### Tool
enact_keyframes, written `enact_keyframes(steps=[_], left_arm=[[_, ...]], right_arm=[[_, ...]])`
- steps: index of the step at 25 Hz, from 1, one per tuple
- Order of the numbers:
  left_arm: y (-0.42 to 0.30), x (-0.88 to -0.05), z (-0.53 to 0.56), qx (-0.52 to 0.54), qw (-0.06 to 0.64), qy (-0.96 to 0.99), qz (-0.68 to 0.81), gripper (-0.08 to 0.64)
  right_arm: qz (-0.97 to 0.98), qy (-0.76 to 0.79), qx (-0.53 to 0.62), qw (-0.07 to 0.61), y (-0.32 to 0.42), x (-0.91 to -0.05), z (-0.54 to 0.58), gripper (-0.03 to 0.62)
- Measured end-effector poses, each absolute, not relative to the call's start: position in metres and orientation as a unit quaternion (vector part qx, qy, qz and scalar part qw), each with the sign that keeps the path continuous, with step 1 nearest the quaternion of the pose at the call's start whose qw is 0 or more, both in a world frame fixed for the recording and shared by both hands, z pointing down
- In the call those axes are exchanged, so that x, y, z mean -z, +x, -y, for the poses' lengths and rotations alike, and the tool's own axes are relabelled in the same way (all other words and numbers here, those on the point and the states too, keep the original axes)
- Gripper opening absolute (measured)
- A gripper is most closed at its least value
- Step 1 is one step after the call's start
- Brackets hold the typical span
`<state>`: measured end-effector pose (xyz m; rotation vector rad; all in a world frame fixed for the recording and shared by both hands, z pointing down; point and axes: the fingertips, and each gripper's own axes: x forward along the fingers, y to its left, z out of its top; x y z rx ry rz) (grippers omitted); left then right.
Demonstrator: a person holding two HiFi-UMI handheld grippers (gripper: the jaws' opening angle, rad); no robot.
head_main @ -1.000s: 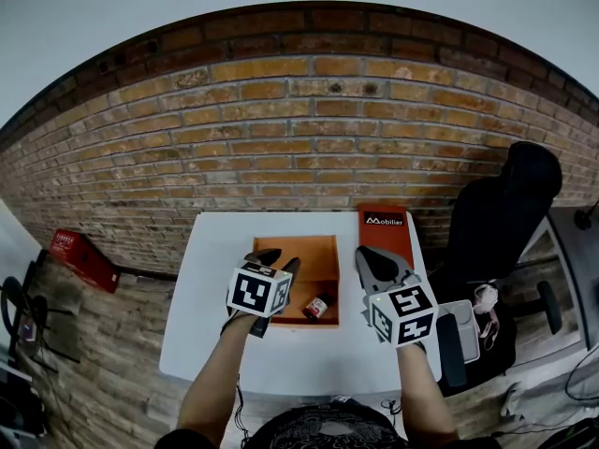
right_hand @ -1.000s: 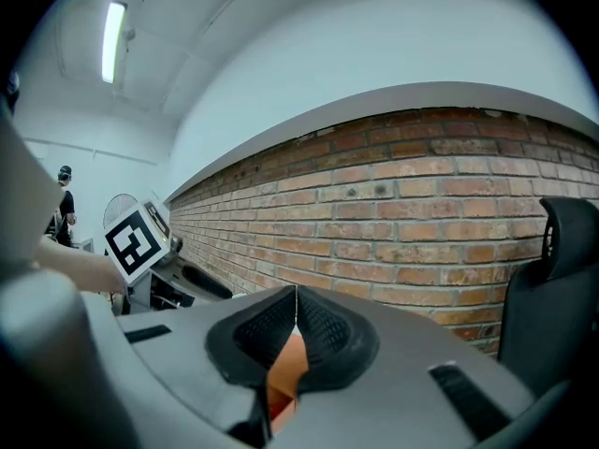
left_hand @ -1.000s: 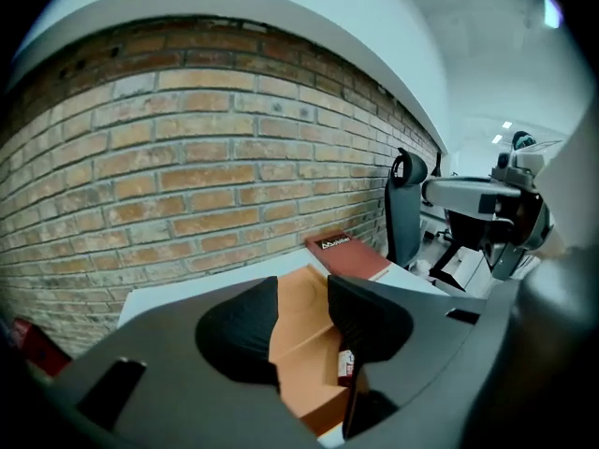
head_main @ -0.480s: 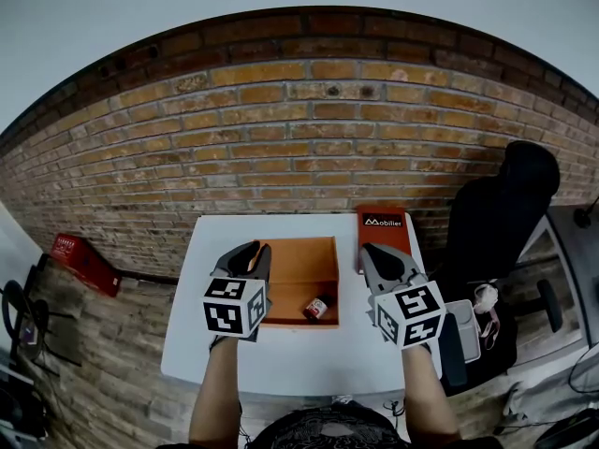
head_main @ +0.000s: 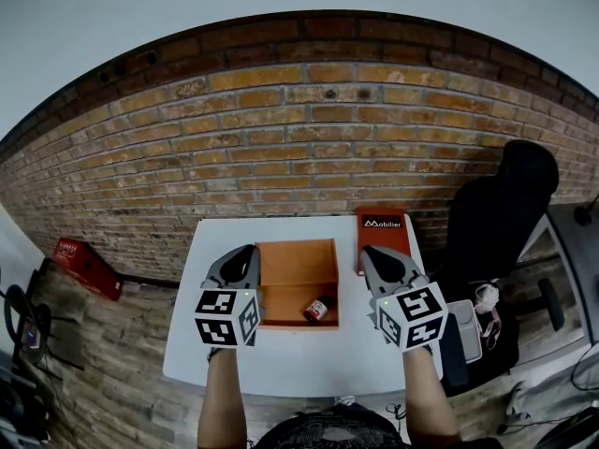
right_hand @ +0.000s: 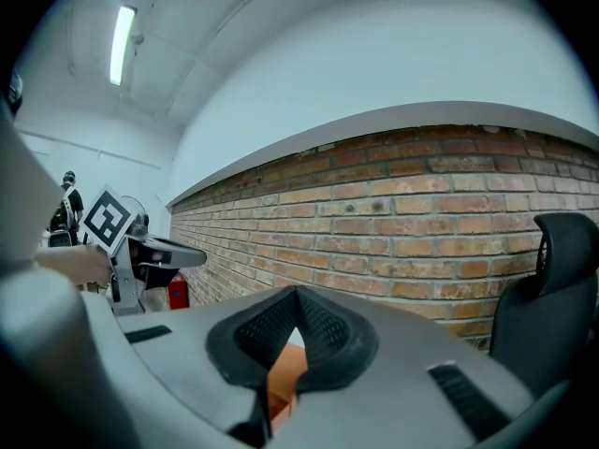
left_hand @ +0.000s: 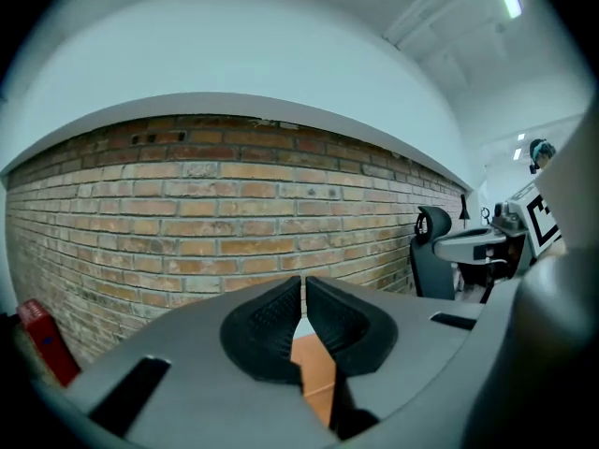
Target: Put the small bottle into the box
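Note:
The small dark bottle [head_main: 316, 309] with a red label lies on its side inside the open orange box [head_main: 290, 267], near its front right corner. My left gripper [head_main: 246, 253] hovers over the table just left of the box, shut with nothing between its jaws. In the left gripper view the left gripper [left_hand: 302, 293] has its pads touching, and a strip of the orange box [left_hand: 316, 368] shows below them. My right gripper [head_main: 374, 254] stands just right of the box, shut and empty. The right gripper [right_hand: 298, 296] also looks over a corner of the box [right_hand: 285, 380].
The box sits on a white table [head_main: 290, 358] against a brick wall [head_main: 299, 148]. An orange lid [head_main: 382, 236] with white print lies at the table's back right. A black chair [head_main: 505, 213] stands to the right, a red case [head_main: 82, 255] on the floor at left.
My left gripper has drawn back from over the box to its left side and its jaws have closed empty. The bottle stays lying in the box. The right gripper barely moved.

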<state>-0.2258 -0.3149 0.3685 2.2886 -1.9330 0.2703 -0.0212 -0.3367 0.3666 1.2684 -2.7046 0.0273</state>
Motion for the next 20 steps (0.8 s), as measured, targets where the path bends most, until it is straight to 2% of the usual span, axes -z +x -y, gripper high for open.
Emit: enact_keyframes(steps=[20], left_arm=[[-0.221,-0.381,0.314,-0.111,0.075,0.761,0.635,0.038]], right_arm=[[0.904,0.42,-0.012,0.074,-0.026,-0.368,0.338,0.021]])
